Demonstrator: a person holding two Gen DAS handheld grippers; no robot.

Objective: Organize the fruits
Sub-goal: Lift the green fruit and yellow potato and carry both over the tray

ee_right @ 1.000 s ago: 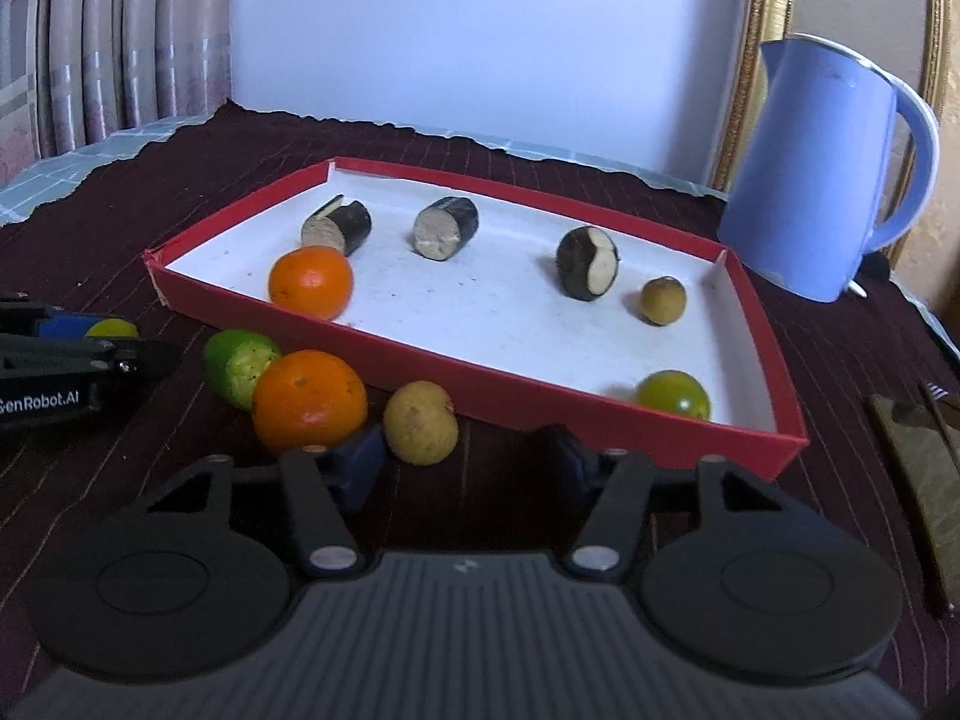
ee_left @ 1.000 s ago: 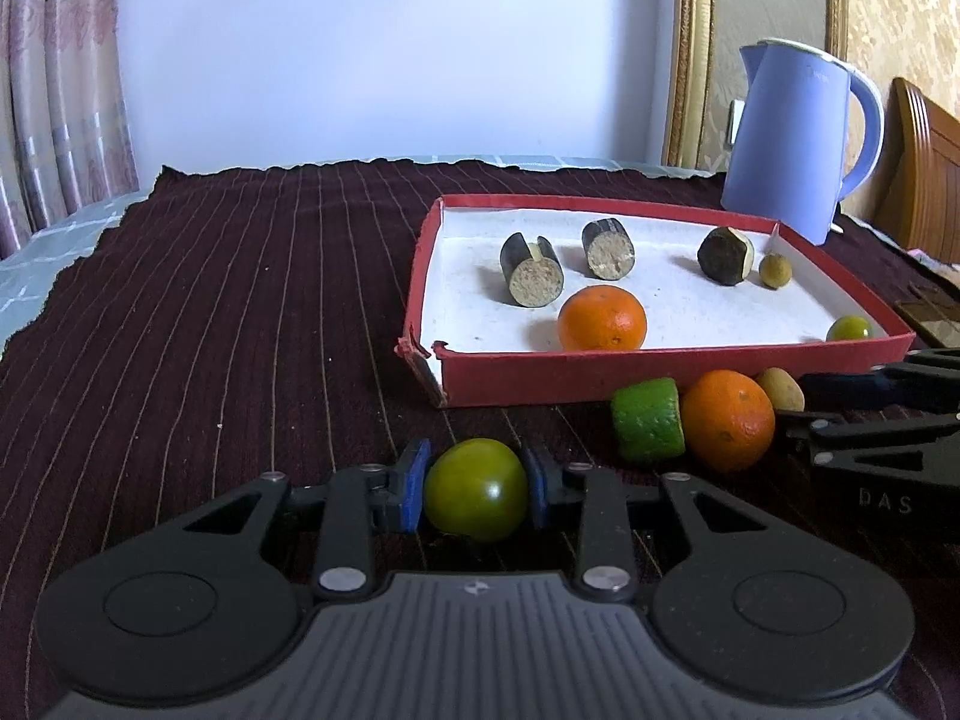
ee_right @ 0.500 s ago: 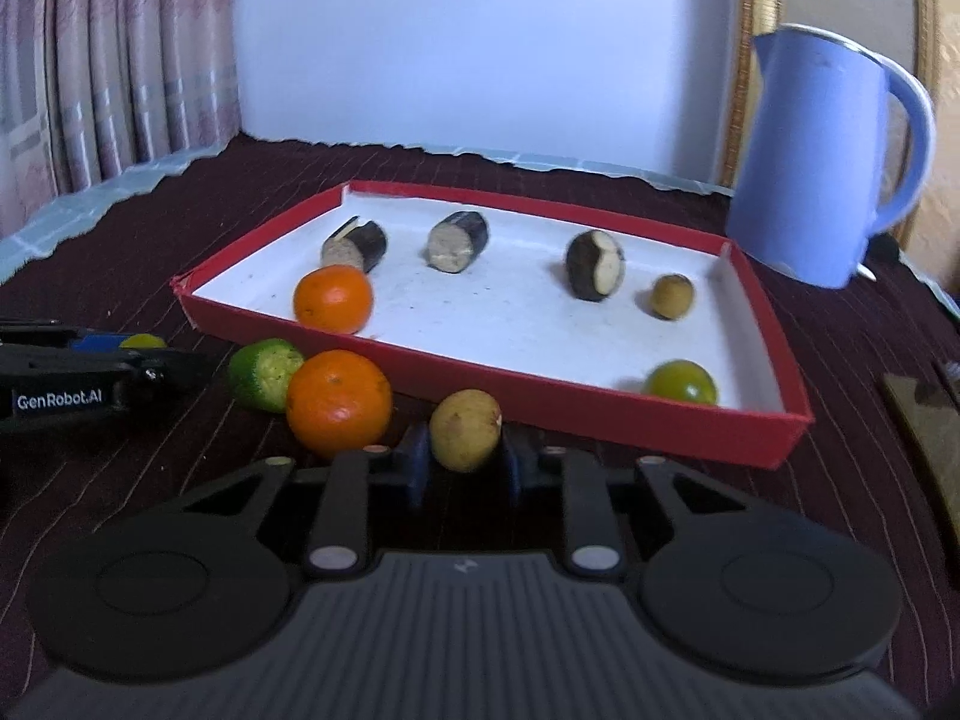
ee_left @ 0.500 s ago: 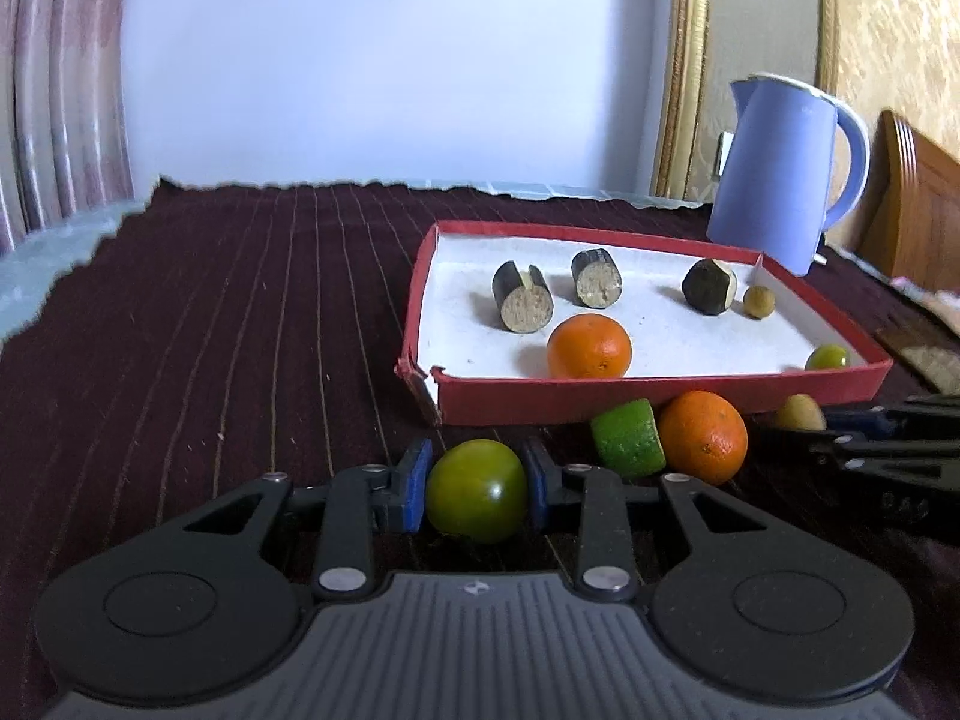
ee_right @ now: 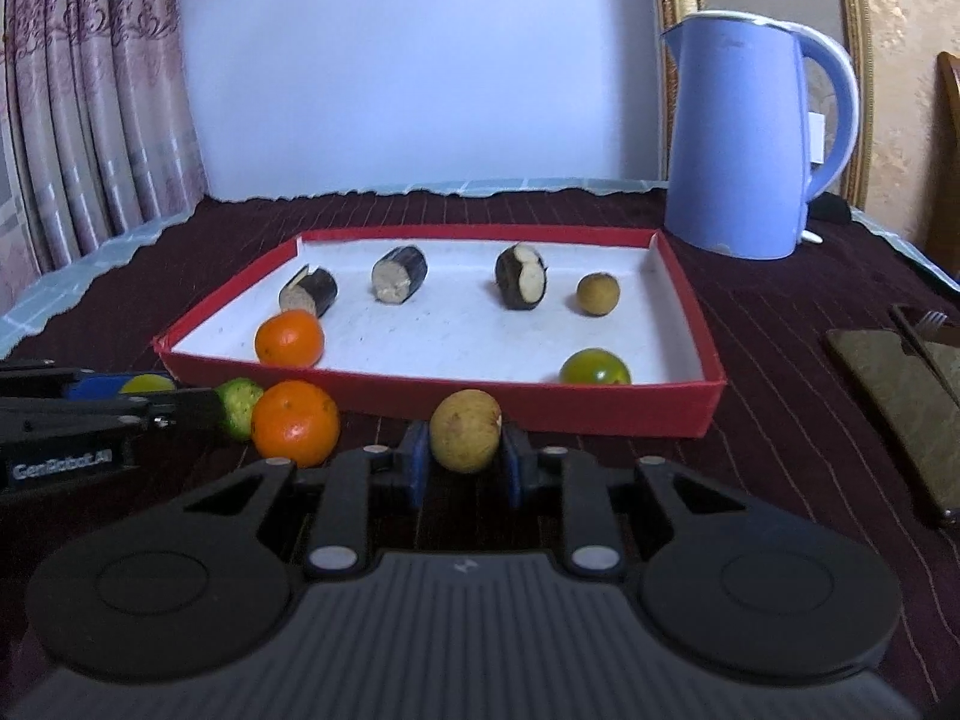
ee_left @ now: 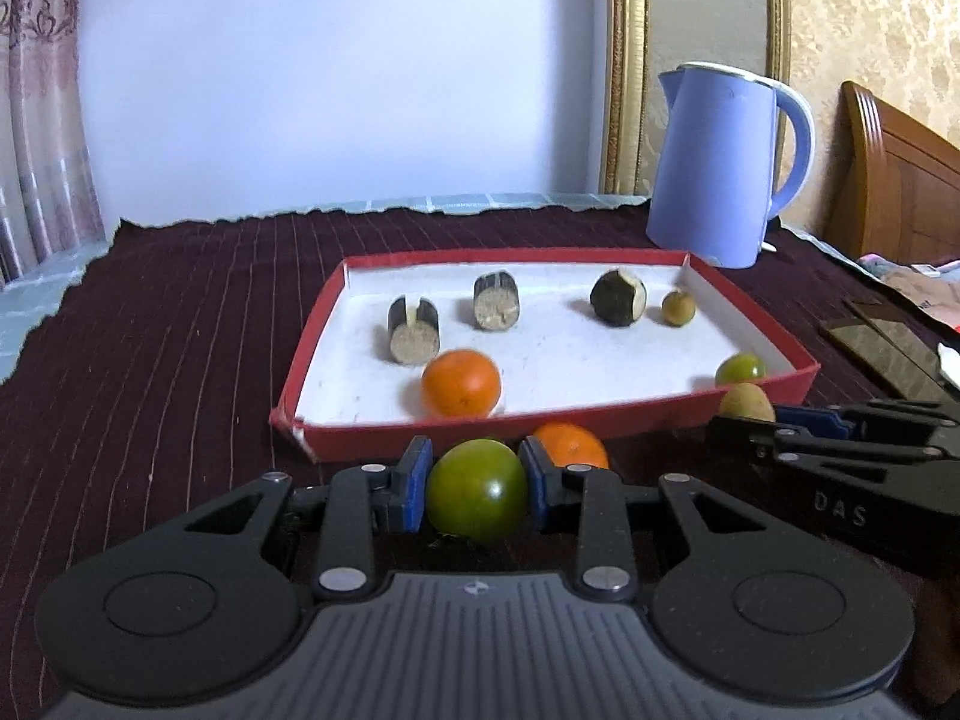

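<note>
**Both claws carry fruit in front of the red tray**

We see the left gripper point(ee_left: 477, 483) pinching a green fruit point(ee_left: 477, 501) between its blue pads, which press on both of its sides. The right gripper point(ee_right: 465, 462) is clamped on a small tan fruit point(ee_right: 465, 431), held the same way between its pads; its jaws have come together on it.

Both claws sit just in front of the near wall of the red tray point(ee_right: 540, 408), which stands on a dark striped cloth point(ee_left: 168, 324). In the tray we count an orange point(ee_right: 289, 338), three dark cut pieces, a small brown fruit point(ee_right: 597, 294) and a green fruit near the right corner point(ee_right: 595, 367).

Outside the tray, between the two claws, lie a second orange point(ee_right: 295, 423) and a lime-green piece point(ee_right: 239, 405), touching each other. A blue kettle point(ee_right: 741, 138) stands behind the tray's far right corner.
</note>
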